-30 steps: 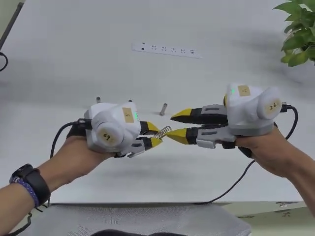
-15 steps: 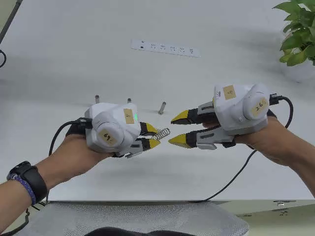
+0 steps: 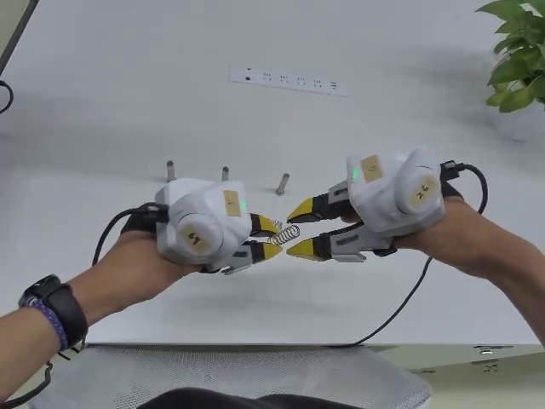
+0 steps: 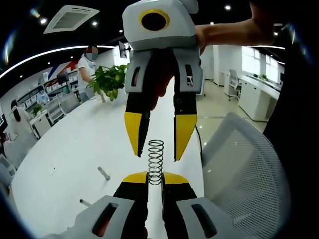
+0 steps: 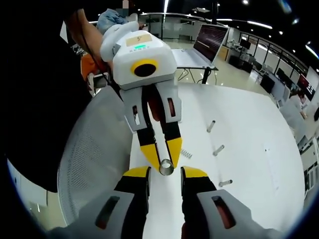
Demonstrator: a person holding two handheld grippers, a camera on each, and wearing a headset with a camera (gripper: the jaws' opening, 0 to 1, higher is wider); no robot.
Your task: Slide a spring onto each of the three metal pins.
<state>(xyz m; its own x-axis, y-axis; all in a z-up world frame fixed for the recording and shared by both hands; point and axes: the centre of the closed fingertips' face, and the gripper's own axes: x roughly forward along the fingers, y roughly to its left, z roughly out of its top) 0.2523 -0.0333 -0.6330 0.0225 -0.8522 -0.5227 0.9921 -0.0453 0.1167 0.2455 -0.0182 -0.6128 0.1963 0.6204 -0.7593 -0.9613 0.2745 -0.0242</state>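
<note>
**Colleague:** Why are both tools up in the air, nose to nose?

**Me:** I have the spring (image 3: 284, 233) pinched by one end in my left tool (image 3: 272, 238), clear of the worktop (image 3: 128, 102), so its other end pokes out free. My right tool (image 3: 295, 231) stands wide, one jaw on either side of that free end, not gripping it. I read this as a hand-over, so the right tool can take a squarer hold.

**Colleague:** Why bother?

**Me:** A coil held by its tip wobbles. Held better, it should line up with a pin.

**Colleague:** And the pins?

**Me:** Just beyond the tools. The left pin (image 3: 170, 170) and middle pin (image 3: 225, 174) stand upright. The right pin (image 3: 282, 184) is tilted or lying, I cannot tell which. All look bare. My right gripper view shows a loose spring (image 5: 186, 154) on the worktop near them. Farther back lies a power strip (image 3: 281, 82), out of my way.
</note>
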